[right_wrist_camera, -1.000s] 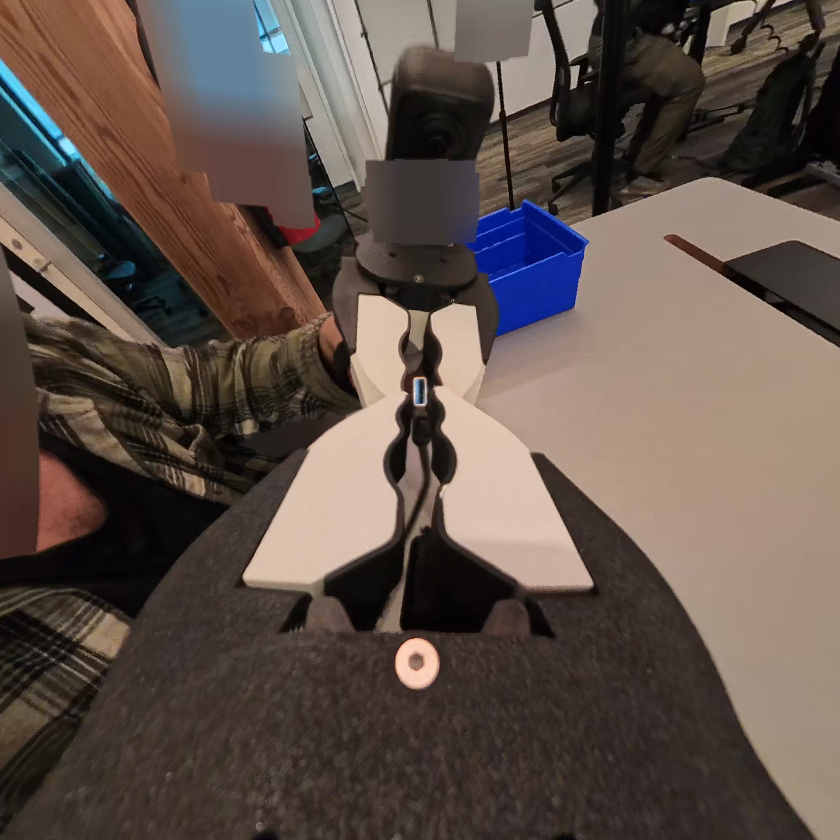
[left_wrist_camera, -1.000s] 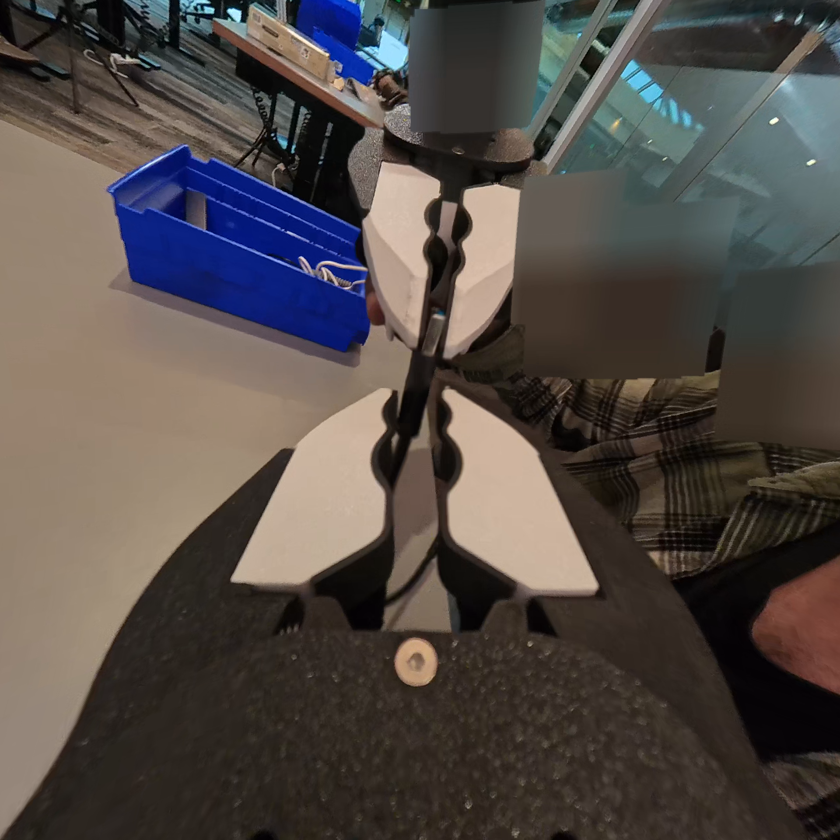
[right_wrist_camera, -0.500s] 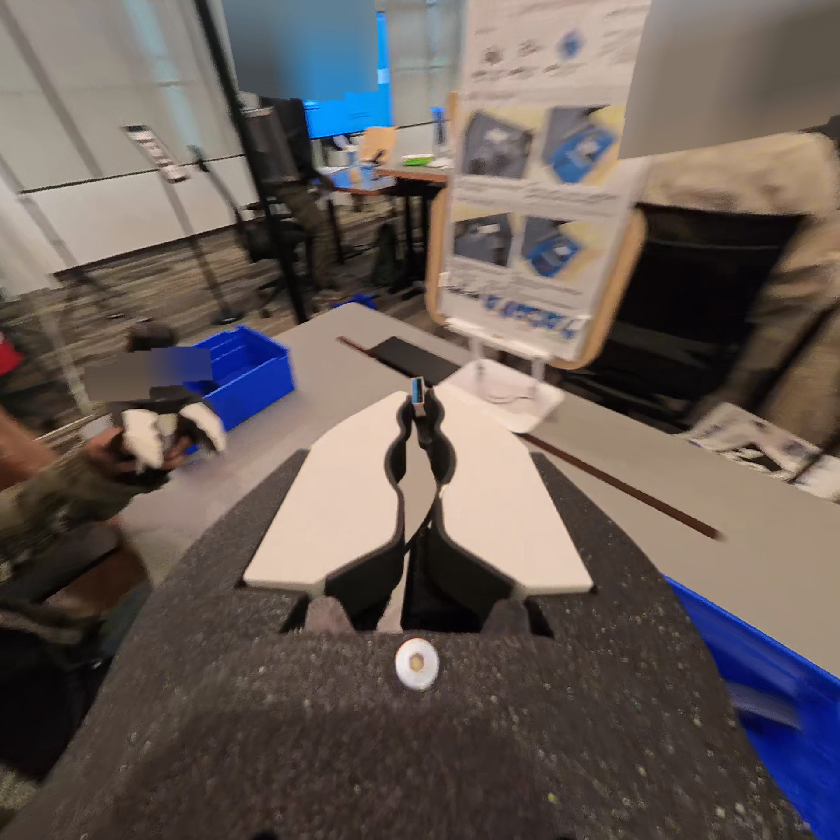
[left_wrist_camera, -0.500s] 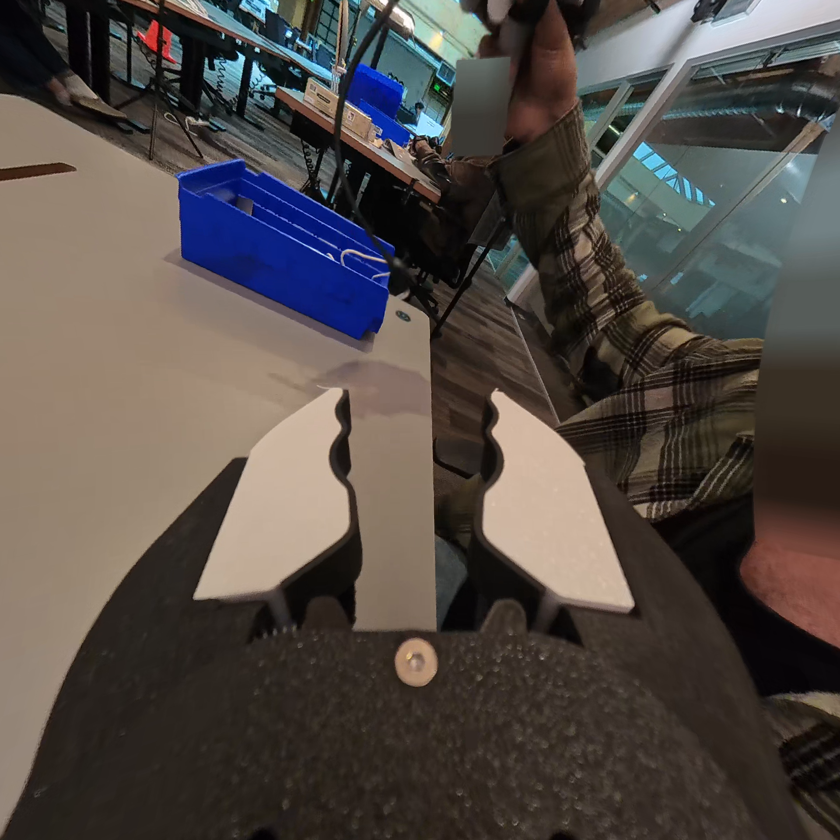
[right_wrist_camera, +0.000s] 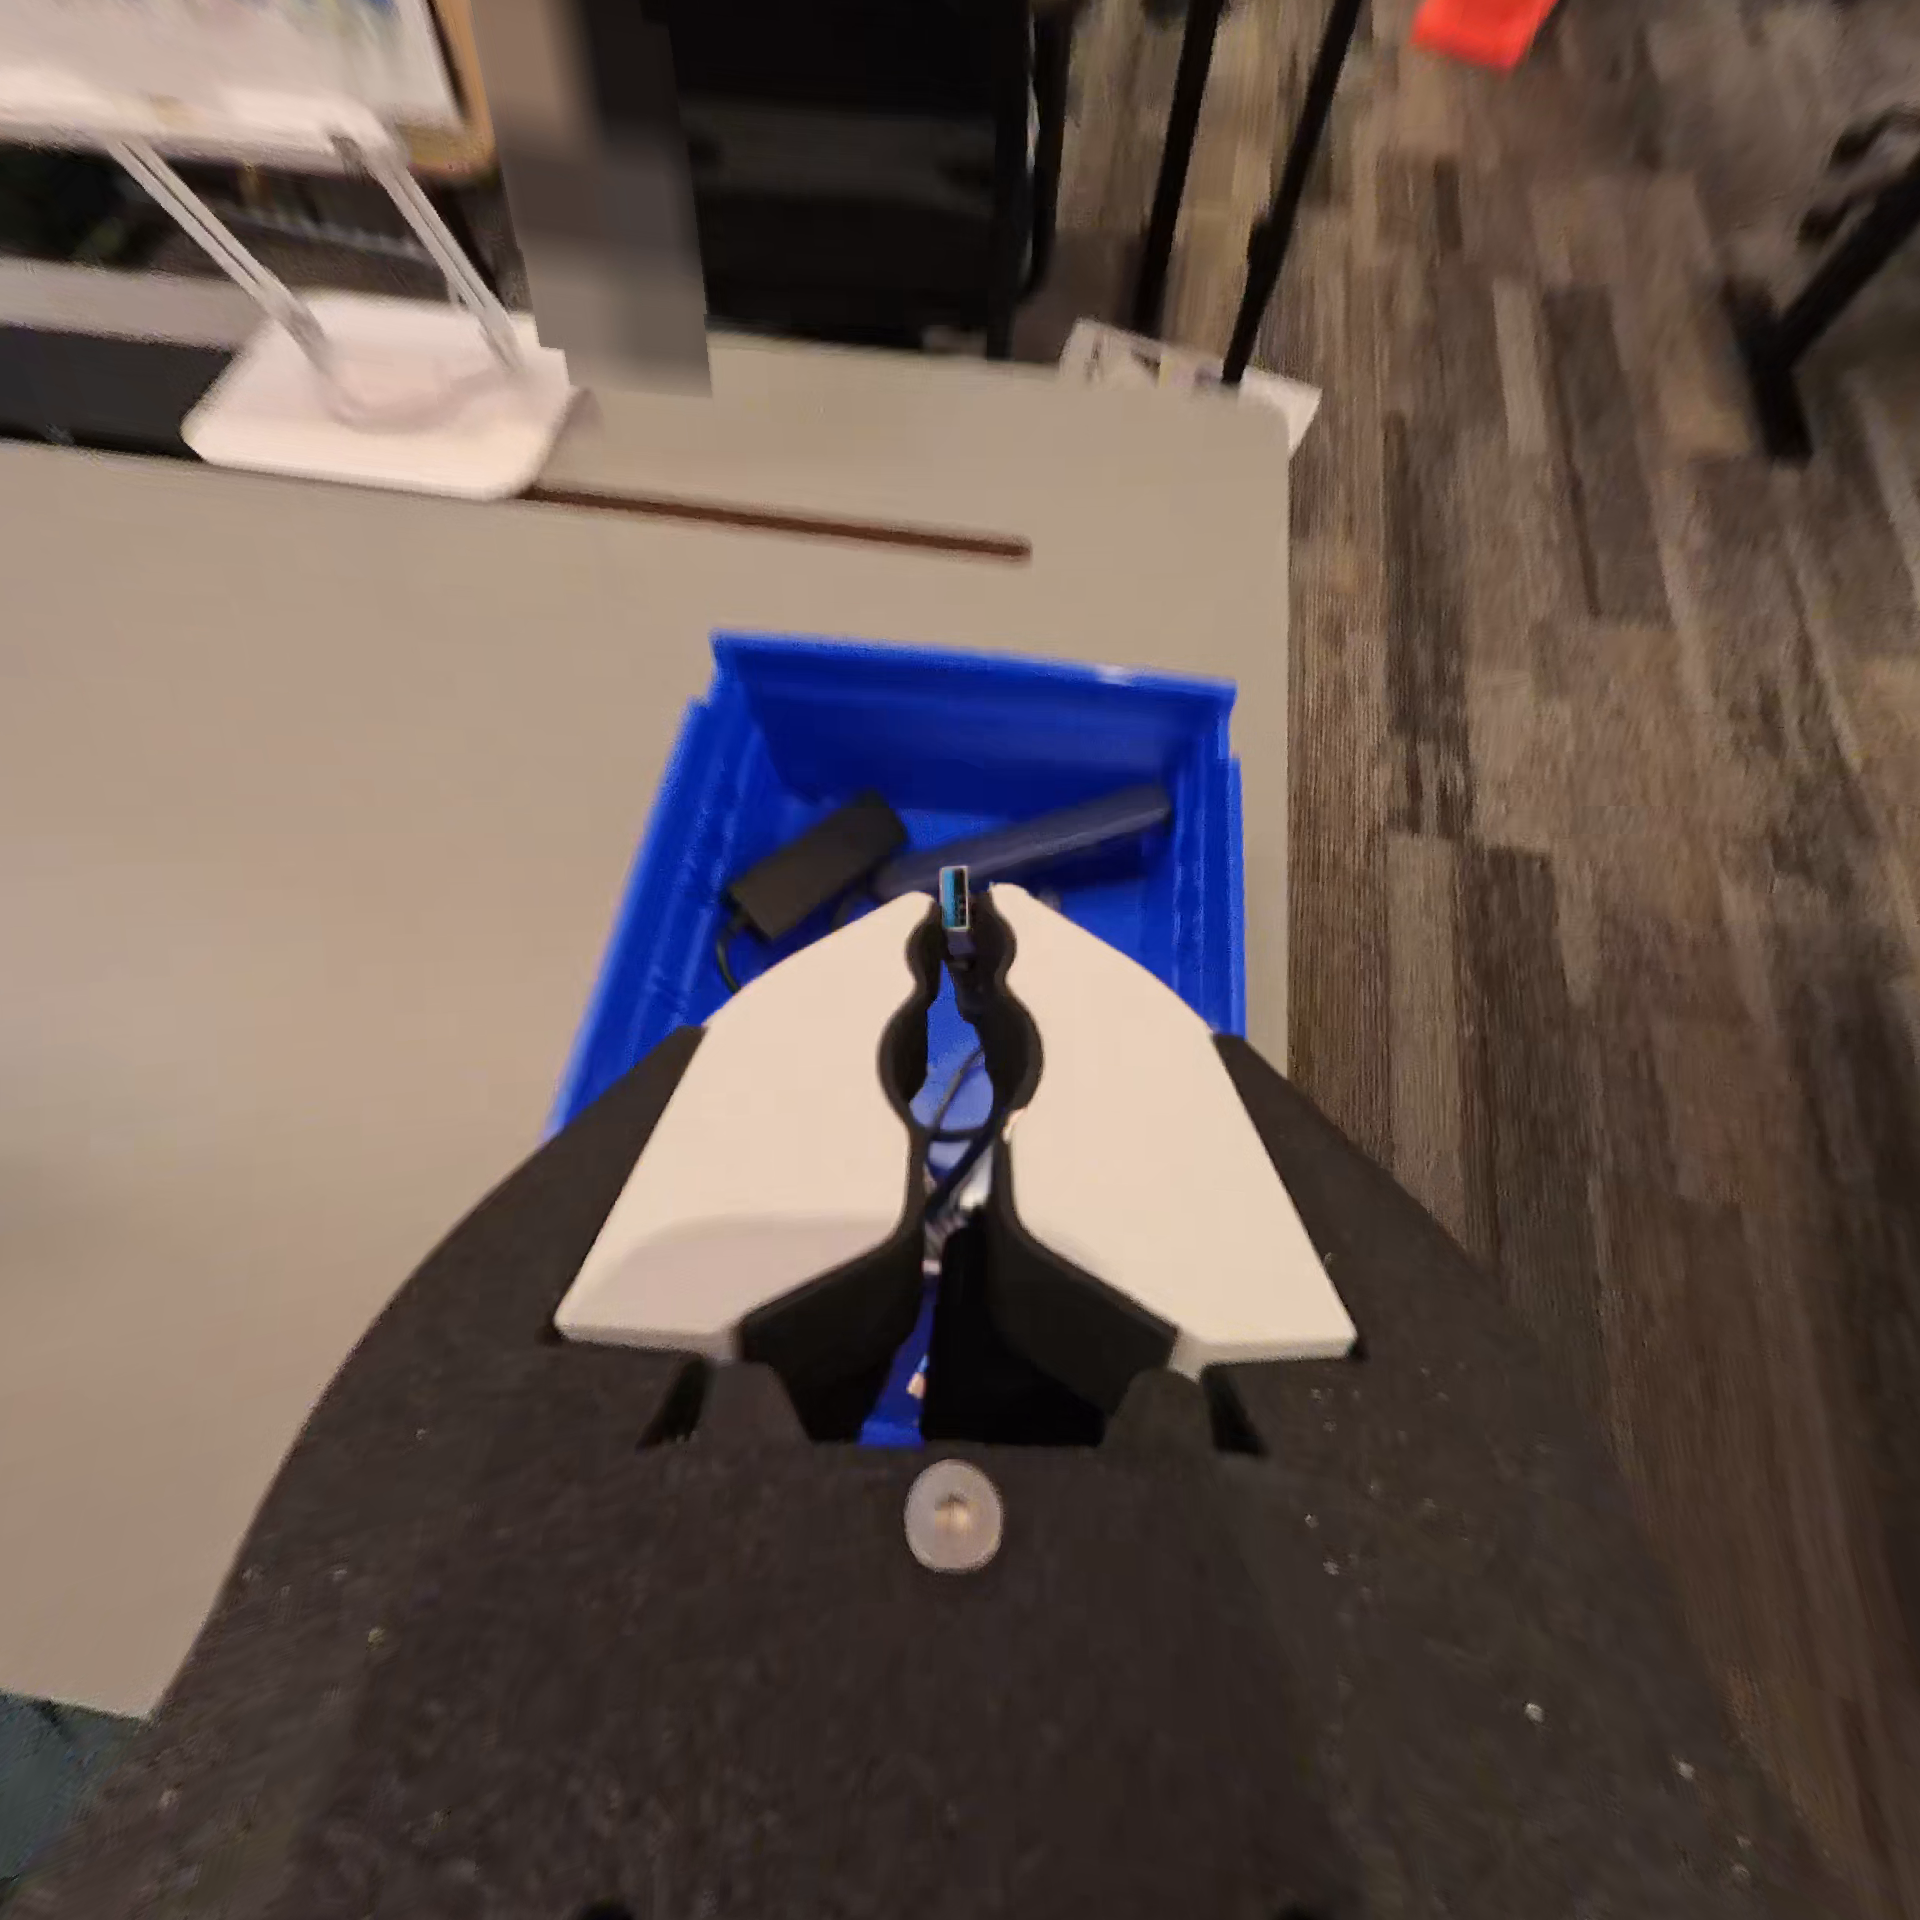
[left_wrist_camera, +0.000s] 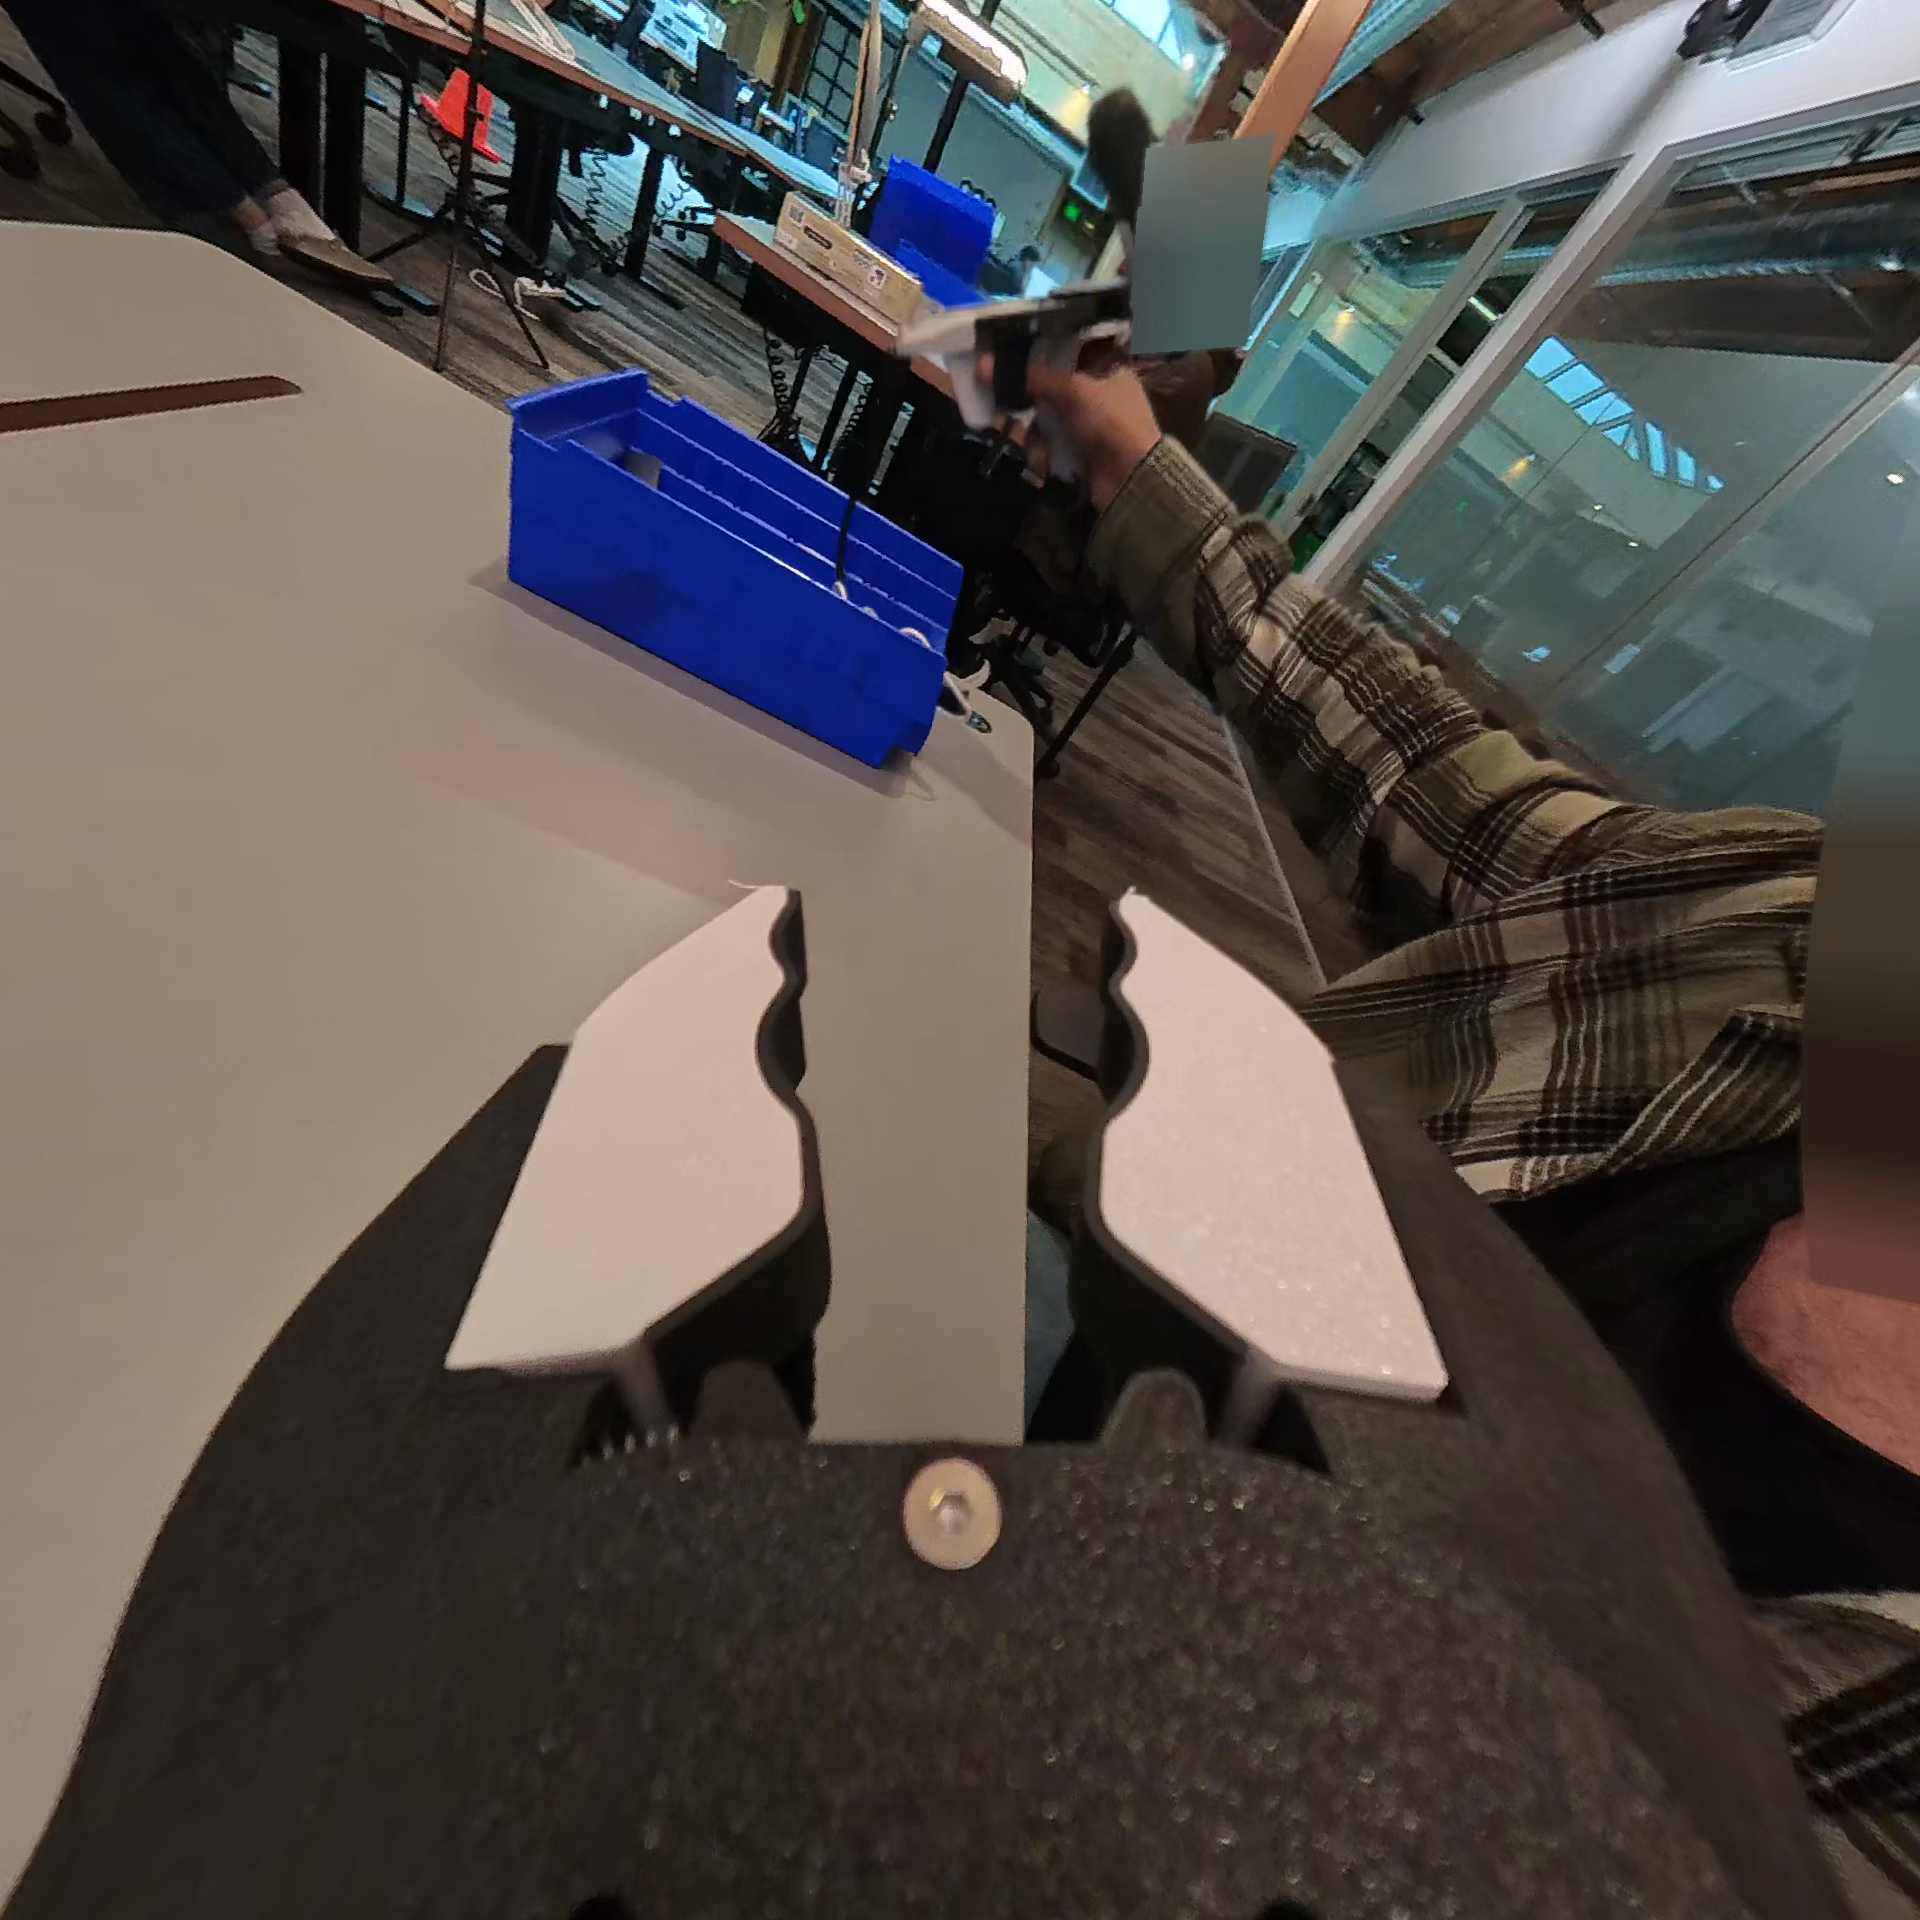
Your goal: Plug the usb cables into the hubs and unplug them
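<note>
— Where is the USB cable [right_wrist_camera: 957, 914]?
— Pinched in the right gripper [right_wrist_camera: 961, 904], plug forward, above the blue bin [right_wrist_camera: 977, 707] holding hubs [right_wrist_camera: 821, 860].
— The left gripper [left_wrist_camera: 951, 909]?
— Jaws apart, empty, over the table [left_wrist_camera: 260, 831].

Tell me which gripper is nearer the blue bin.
Right. The right gripper, shut on the USB plug, hovers directly above the blue bin; the left gripper, open, sits farther back over the table.

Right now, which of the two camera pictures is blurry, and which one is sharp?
Right wrist view: smeared by motion, soft over the blue bin and floor, though the USB plug in the right gripper reads clearly. Left wrist view: sharp, with wide-angle bending at the edges.
</note>
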`<state>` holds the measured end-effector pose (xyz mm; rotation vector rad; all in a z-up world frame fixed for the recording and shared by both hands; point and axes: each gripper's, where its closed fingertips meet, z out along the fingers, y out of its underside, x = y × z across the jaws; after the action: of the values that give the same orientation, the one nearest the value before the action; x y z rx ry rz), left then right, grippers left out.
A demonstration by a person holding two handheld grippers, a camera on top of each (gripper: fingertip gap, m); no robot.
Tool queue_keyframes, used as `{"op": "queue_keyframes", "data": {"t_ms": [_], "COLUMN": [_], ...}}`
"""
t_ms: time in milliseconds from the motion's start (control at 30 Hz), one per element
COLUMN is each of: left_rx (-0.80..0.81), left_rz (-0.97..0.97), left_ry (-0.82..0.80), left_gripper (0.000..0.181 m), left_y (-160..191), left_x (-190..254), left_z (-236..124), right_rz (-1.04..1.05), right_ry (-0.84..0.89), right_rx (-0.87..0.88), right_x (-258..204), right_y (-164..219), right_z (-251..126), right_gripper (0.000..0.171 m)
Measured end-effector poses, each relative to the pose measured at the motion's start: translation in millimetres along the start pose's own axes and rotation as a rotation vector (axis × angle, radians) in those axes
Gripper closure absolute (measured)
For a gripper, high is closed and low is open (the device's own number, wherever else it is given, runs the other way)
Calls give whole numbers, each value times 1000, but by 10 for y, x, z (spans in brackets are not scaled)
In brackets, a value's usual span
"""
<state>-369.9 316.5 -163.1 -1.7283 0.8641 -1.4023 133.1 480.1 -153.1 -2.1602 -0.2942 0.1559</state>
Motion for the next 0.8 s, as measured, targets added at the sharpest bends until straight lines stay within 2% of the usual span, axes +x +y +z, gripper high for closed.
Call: {"op": "queue_keyframes", "data": {"t_ms": [100,167,300,467,533,667,800], "left_rx": [0,4,5,19,10,-5,2], "left_rz": [1,3,9,-4,-12,-10,-10], "left_ry": [-25,-44,-89,-133,-151,-223,-297], "left_gripper": [128,128,128,128,128,128,128], "left_y": [-11,-19,-13,18,58,126,167], "left_x": [-17,-25,-71,-161,-197,-284,-361], "left_z": [-66,-114,-202,-271,-285,-343,-458], "right_rz": [16,29,23,-47,-73,-108,-135], "right_ry": [11,-1,17,64,53,-46,-195], "right_rx": [-73,-58,-56,-24,5,95,164], "right_x": [92,106,117,-43,-236,-856,-1552], "right_y": [368,410,298,20,-87,-207,-127], "right_z": [272,330,255,-48,-176,-359,-399], "right_gripper": [165,159,128,96,86,85,83]}}
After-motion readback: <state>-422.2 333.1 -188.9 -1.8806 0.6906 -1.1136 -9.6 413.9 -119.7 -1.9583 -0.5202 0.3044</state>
